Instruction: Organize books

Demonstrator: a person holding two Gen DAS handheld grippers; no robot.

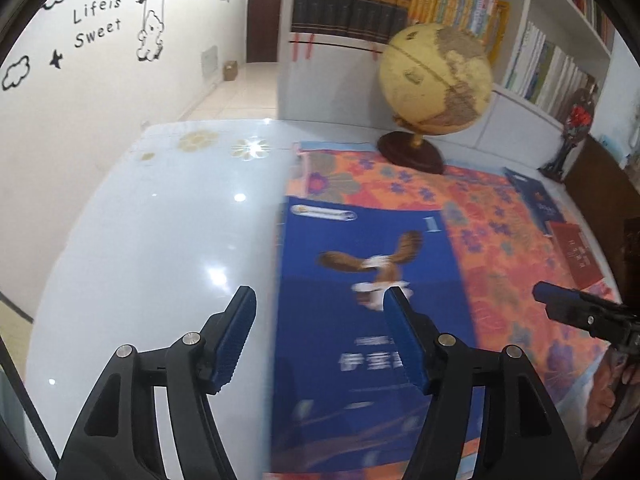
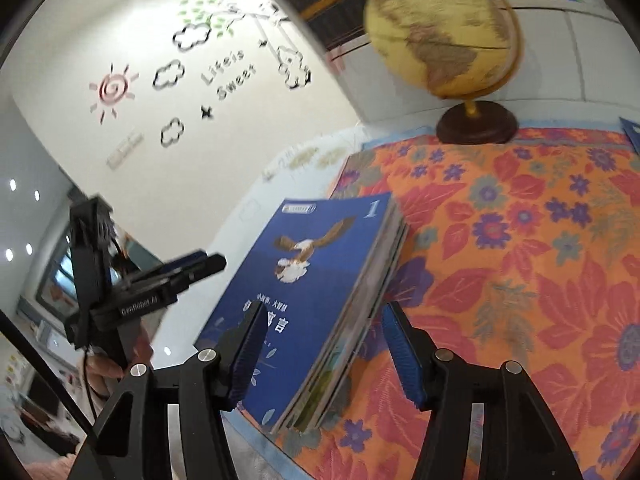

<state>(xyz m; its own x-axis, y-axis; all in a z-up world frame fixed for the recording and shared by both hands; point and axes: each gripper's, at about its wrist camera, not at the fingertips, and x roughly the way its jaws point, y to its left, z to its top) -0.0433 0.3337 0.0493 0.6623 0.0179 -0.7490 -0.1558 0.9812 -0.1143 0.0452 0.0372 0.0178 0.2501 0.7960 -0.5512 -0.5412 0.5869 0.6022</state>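
Note:
A stack of thin books (image 2: 320,280) lies on the floral cloth, topped by a blue book (image 1: 360,320) with an eagle and a "1" on its cover. My left gripper (image 1: 321,292) hovers open over the stack's left edge, and no pad touches it. It also appears as the left gripper (image 2: 192,268) to the left of the stack. My right gripper (image 2: 325,308) stands open above the stack's near right edge, pads clear of the pages. In the left wrist view the right gripper (image 1: 560,304) reaches in from the right. A second blue book (image 1: 536,200) and a red book (image 1: 576,252) lie flat further right.
A globe (image 1: 436,80) on a dark round base stands at the back of the orange floral cloth (image 2: 520,240). The glossy white table (image 1: 160,240) extends left. Full bookshelves (image 1: 552,64) rise behind, and a small figurine (image 1: 576,128) stands at the far right.

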